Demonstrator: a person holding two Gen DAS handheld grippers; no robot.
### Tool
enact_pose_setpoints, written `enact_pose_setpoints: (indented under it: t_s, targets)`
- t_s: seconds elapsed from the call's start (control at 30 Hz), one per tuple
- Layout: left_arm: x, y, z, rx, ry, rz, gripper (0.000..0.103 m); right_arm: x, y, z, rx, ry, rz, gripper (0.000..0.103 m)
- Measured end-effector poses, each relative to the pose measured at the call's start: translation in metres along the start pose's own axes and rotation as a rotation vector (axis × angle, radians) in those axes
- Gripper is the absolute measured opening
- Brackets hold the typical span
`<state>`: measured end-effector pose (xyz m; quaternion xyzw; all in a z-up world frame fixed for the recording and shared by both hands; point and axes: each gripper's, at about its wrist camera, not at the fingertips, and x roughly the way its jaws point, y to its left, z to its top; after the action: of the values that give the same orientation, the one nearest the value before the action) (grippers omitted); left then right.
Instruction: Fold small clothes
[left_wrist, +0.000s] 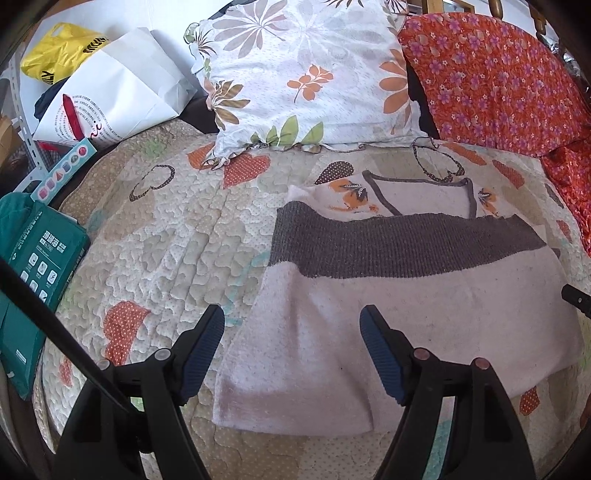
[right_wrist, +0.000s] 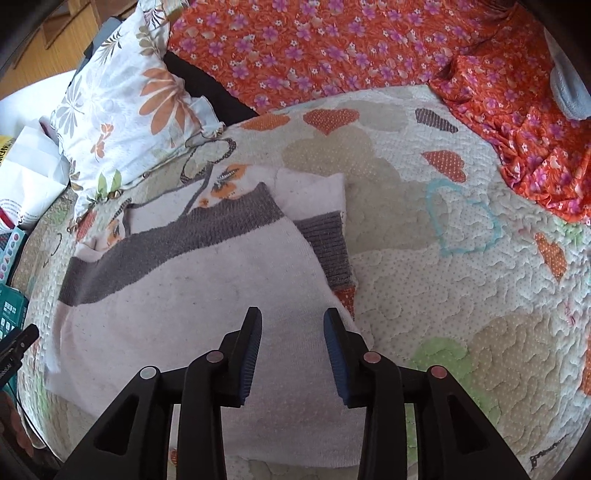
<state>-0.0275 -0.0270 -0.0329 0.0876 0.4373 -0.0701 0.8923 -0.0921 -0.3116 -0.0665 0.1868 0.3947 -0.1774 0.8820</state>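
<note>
The pale pink sweater with a grey knit band lies folded on the quilted bedspread, below the floral pillow at its far edge — the left gripper gapes wide over its left edge, the right gripper hangs narrower above it — both empty.

Sweater lay folded on bed quilt, pillow behind it, paper bag & boxes at left edge.
</note>
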Motion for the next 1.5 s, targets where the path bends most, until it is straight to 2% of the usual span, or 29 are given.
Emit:
enact_pose_setpoints:
  t_s: [0.3, 0.63, 1.13, 1.33, 1.5]
  targets:
    - [0.005, 0.004, -0.002, -0.009, 0.023, -0.01, 0.075, -0.002, 0.005, -0.004, 0.0, -0.011, 0.004, 0.044]
    - [0.008, 0.01, -0.003, -0.023, 0.038, -0.006, 0.075, -0.007, 0.021, -0.008, -0.074, -0.046, -0.006, 0.049]
    - [0.011, 0.018, -0.002, -0.045, 0.046, -0.008, 0.075, -0.004, 0.028, -0.014, -0.104, -0.044, 0.001, 0.05]
    - [0.023, 0.068, 0.022, -0.207, 0.064, -0.039, 0.076, -0.007, 0.041, -0.022, -0.149, -0.057, 0.045, 0.051]
    - [0.058, 0.099, 0.041, -0.355, 0.181, -0.198, 0.078, -0.01, 0.075, -0.042, -0.266, -0.059, 0.098, 0.051]
